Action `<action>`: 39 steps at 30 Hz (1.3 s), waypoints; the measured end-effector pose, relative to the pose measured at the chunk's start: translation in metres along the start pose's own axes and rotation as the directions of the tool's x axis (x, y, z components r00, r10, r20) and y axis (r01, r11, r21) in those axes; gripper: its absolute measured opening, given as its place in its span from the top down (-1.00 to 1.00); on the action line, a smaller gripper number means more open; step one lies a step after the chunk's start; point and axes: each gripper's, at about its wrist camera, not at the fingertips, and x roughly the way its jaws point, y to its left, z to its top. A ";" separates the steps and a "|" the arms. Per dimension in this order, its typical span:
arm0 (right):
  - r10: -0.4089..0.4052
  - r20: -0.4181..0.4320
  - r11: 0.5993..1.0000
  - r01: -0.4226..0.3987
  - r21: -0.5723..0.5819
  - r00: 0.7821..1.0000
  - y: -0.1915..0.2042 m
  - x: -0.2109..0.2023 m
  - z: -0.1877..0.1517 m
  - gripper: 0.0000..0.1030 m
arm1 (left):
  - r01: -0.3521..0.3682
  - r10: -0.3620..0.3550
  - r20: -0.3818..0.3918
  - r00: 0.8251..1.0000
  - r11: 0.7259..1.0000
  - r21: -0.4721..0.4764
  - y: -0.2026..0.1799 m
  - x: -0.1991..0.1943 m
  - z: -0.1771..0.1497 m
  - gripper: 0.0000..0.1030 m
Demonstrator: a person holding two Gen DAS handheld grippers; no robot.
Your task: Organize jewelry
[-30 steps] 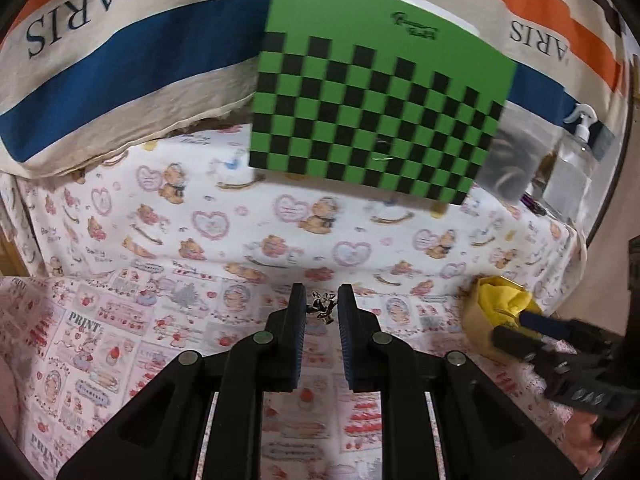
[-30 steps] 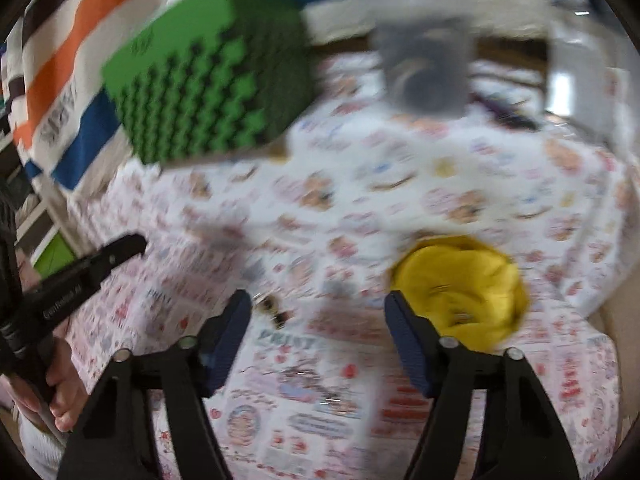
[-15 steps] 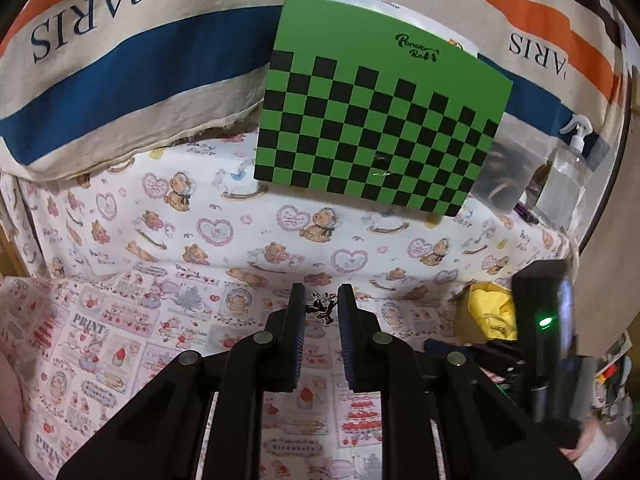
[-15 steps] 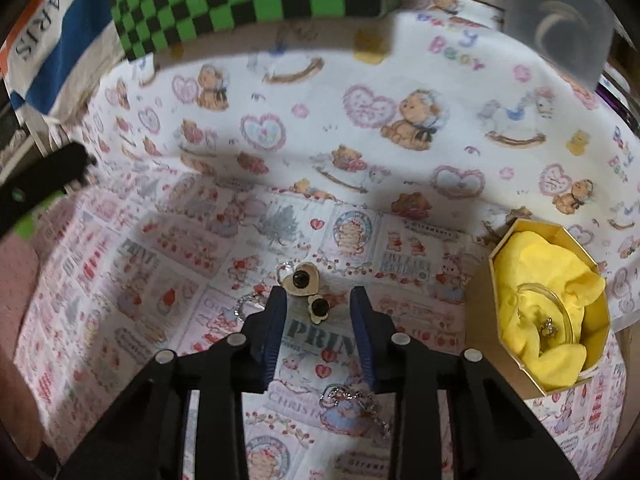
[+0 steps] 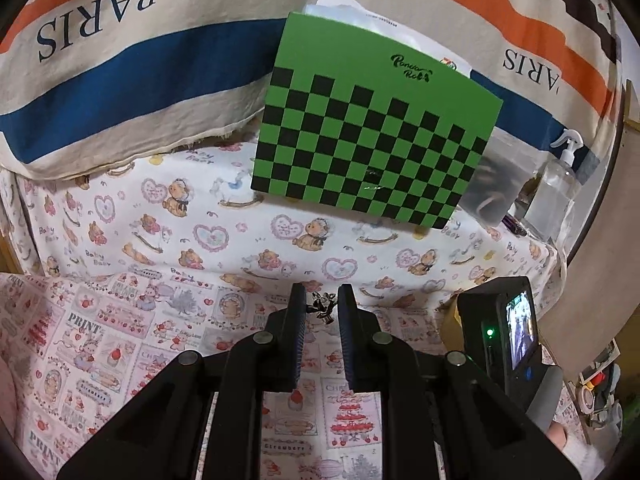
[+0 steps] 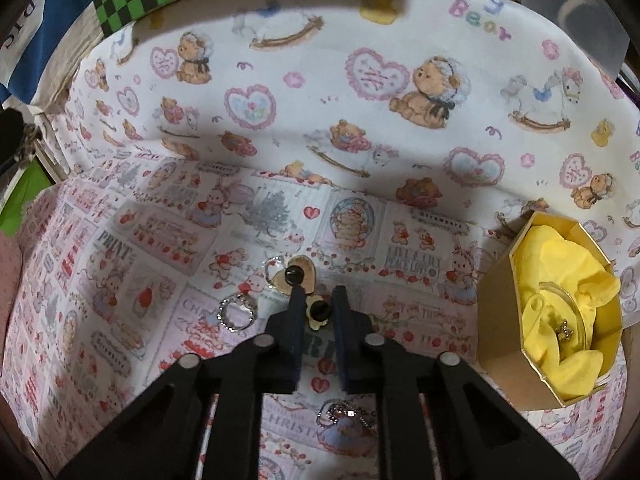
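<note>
My left gripper (image 5: 319, 304) is shut on a small dark metal charm (image 5: 322, 307) and holds it above the printed cloth. My right gripper (image 6: 317, 307) is low over the cloth, its jaws closed to a narrow gap around a small gold heart earring (image 6: 318, 313). A larger gold heart earring (image 6: 297, 277) lies just beyond its left finger. A silver ring (image 6: 235, 313) lies to the left, another ring (image 6: 274, 267) behind it. A silver chain (image 6: 347, 414) lies under the gripper. A gold box (image 6: 502, 304) with yellow cloth (image 6: 560, 280) holds a bangle and a charm.
A green checkered board (image 5: 372, 136) leans against a striped PARIS cloth (image 5: 120, 60) at the back. A spray bottle (image 5: 554, 188) and a clear container (image 5: 494, 184) stand at the back right. The right gripper's camera body (image 5: 504, 332) shows in the left wrist view.
My right gripper swung from the yellow box side to the heart earrings, came down and narrowed its jaws from wide open. My left gripper kept its hold on the charm and barely moved.
</note>
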 end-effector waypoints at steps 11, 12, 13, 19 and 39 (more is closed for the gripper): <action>0.018 0.086 1.000 -0.019 0.004 0.996 -0.011 -0.042 -0.024 0.77 | 0.015 -0.016 0.080 0.997 1.000 0.011 -0.001 -0.021 0.005 0.71; 0.014 0.101 1.000 -0.015 0.003 0.995 -0.012 -0.048 -0.027 0.77 | 0.017 -0.018 0.089 0.996 1.000 0.014 -0.003 -0.024 0.006 0.71; 0.018 0.116 1.000 -0.018 0.006 0.993 -0.015 -0.055 -0.030 0.77 | 0.018 -0.020 0.098 0.995 1.000 0.021 -0.004 -0.026 0.006 0.71; 0.019 0.201 0.999 -0.029 0.043 0.979 -0.034 -0.090 -0.042 0.77 | 0.001 -0.017 0.188 0.982 0.997 0.083 -0.020 -0.041 0.000 0.71; -0.043 0.456 0.974 -0.064 0.217 0.889 -0.114 -0.161 -0.047 0.77 | -0.074 0.042 0.174 0.984 0.980 0.184 -0.051 -0.016 -0.020 0.71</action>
